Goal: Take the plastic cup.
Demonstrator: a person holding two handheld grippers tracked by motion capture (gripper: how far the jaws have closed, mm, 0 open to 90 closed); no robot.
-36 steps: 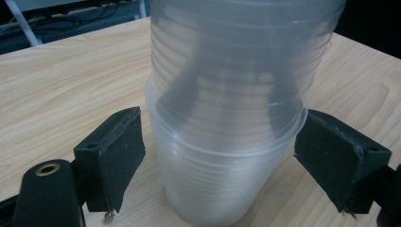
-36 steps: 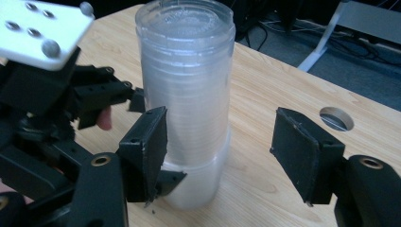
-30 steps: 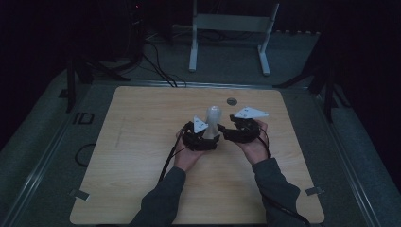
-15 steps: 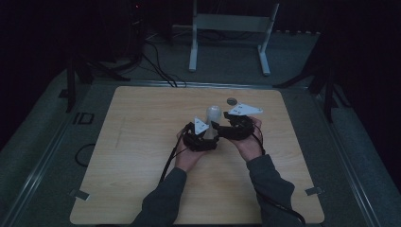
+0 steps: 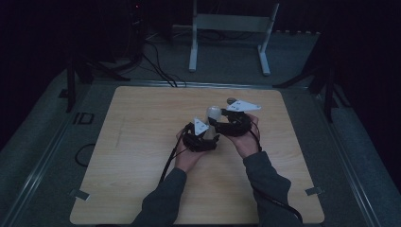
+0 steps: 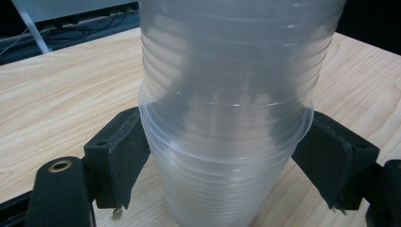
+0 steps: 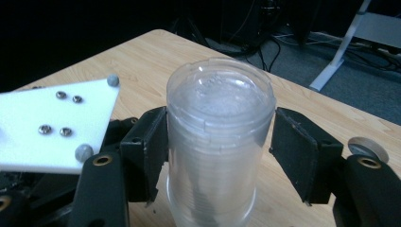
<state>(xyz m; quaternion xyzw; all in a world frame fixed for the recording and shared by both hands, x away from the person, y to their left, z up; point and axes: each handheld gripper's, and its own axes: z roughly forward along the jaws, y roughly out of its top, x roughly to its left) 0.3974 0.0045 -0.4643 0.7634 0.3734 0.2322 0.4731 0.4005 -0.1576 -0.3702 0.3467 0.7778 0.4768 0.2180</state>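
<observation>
Near mid-surface (image 5: 142, 156), upturned stack of clear plastic cups (image 6: 227, 142) clamped low by left claw (image 6: 227, 161), right claw (image 7: 220, 151) apart around top cup; next: close, lift straight off.

Dark lab: cables (image 5: 158, 66), metal stand (image 5: 231, 28).
</observation>
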